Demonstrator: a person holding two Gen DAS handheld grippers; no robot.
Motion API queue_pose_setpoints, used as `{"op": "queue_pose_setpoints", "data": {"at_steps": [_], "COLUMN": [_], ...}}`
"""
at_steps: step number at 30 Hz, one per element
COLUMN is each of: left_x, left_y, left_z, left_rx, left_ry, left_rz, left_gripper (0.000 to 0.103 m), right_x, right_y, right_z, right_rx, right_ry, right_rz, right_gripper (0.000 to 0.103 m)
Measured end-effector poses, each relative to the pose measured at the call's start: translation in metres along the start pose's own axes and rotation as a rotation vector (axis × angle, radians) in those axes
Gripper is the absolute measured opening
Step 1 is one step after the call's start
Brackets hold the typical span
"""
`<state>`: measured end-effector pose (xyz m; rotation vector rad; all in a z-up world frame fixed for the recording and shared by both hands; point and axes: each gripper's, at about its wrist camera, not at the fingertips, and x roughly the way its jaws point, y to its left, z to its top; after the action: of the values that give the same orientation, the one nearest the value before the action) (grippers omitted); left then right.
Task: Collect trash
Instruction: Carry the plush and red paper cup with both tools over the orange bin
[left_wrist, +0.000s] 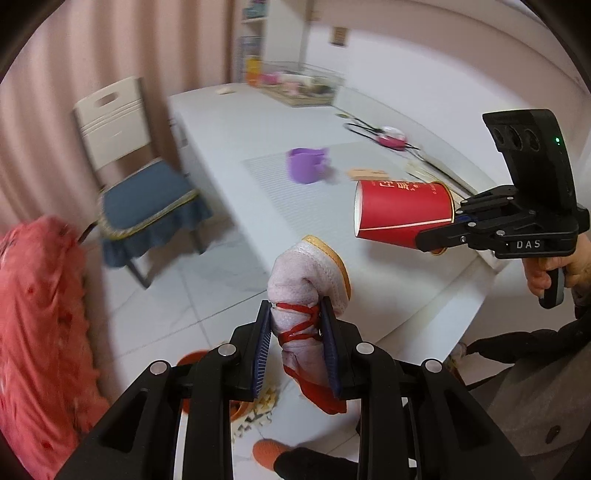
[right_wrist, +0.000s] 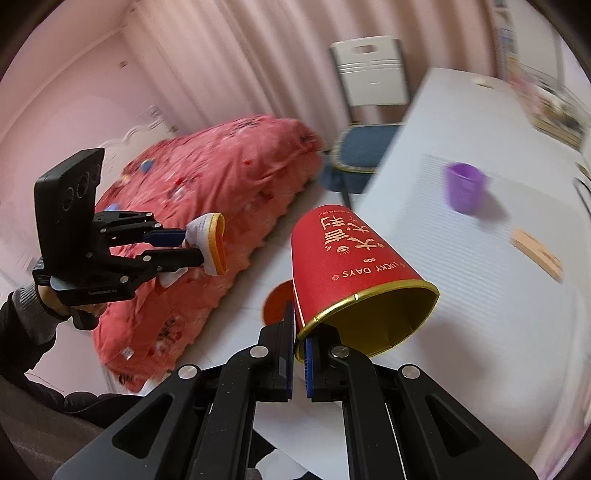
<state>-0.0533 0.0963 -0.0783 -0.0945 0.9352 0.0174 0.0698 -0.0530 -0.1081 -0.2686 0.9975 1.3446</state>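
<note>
Red paper cup with gold lettering and a gold rim (right_wrist: 347, 266) was clamped by the right gripper (right_wrist: 300, 332), whose two fingers pinched one wall at the mouth, one pad inside and one outside. The cup projected up and away from the fingers at centre frame in the right wrist view, base away from the camera and open mouth nearest it. This rim pinch appeared chosen because the cup body is too wide to span.

In the left wrist view the left gripper (left_wrist: 297, 332) was closed on a white fabric pouch bound with red cord and edged in orange (left_wrist: 308, 280), at lower centre. The fingers squeezed the bound neck, the narrowest and firmest part, and the bulk stood above them.

Both items were held in the air off the near edge of the white tabletop (left_wrist: 236, 122), over the white tiled floor (left_wrist: 177, 295). An orange round container (right_wrist: 279, 301), partly hidden behind the cup and fingers, sat on the floor below; it was judged the likely bin, though its contents could not be told.

A purple plastic cup (left_wrist: 306, 165) and a flat tan card (left_wrist: 367, 173) lay on the table mat at centre, well apart from either gripper, so collection was judged incomplete. Motion blur limited detail elsewhere.
</note>
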Motion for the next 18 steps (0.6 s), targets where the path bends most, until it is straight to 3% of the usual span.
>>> {"op": "queue_pose_setpoints", "data": {"at_steps": [8, 18], "left_x": [-0.023, -0.016], "left_y": [0.051, 0.118], "left_z": [-0.037, -0.07], "left_rx": [-0.136, -0.247], "left_ry": [-0.002, 0.034], "left_rz": [0.082, 0.101], "left_gripper": [0.028, 0.028], "right_x": [0.058, 0.154], "right_y": [0.067, 0.114], "right_z": [0.034, 0.065], "right_rx": [-0.122, -0.152], "right_ry": [0.065, 0.148], "right_rz": [0.103, 0.142], "right_gripper": [0.005, 0.005]}}
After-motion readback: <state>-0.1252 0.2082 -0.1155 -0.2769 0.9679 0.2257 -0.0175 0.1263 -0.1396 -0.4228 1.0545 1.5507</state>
